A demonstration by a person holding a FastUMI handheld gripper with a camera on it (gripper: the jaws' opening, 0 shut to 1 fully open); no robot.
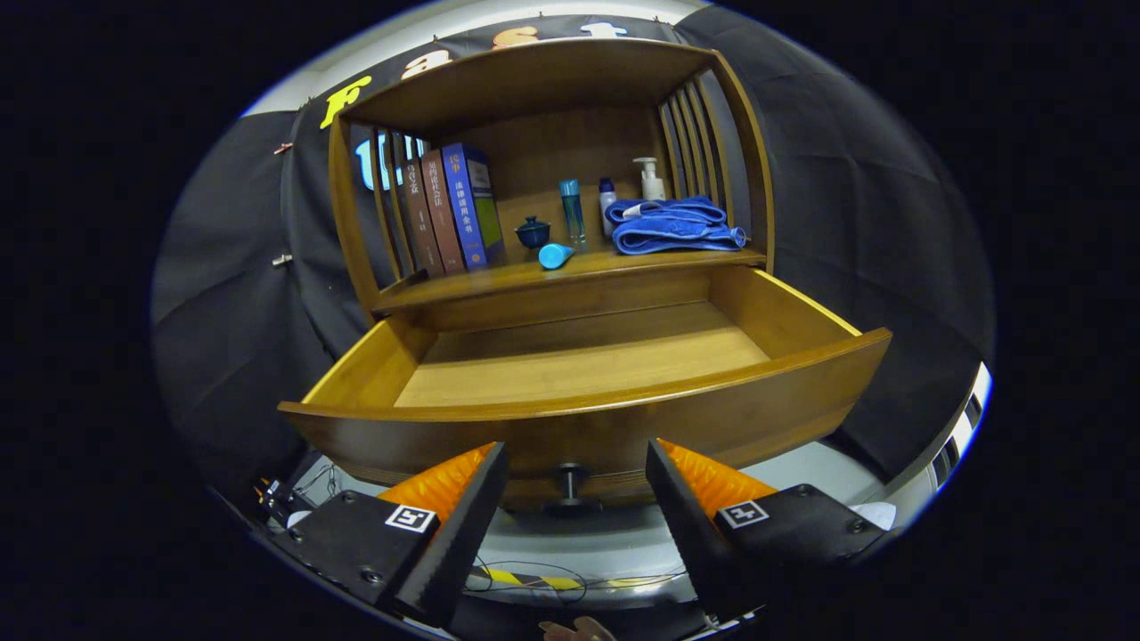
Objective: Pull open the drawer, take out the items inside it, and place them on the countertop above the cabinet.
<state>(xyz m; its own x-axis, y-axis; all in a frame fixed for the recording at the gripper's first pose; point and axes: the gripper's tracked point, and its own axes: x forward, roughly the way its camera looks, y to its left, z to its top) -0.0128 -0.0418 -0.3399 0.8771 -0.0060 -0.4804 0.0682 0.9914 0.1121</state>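
The wooden drawer point(588, 418) is pulled out just ahead of my fingers, and its floor shows bare wood. Its dark knob point(570, 485) stands between my fingers, untouched by either. My gripper point(577, 458) is open, one finger on each side of the knob. On the countertop point(570, 271) above the drawer lie a light blue tube point(554, 255) on its side, a small dark blue lidded cup point(533, 231), a tall blue bottle point(573, 211), a small white bottle with a blue cap point(606, 203), a white pump bottle point(651, 180) and a folded blue towel point(674, 225).
Several books point(445, 209) lean at the left of the countertop, inside the cabinet's slatted side walls point(690, 125). A white floor with cables point(534, 579) lies under the drawer. Part of a hand point(574, 630) shows below my fingers.
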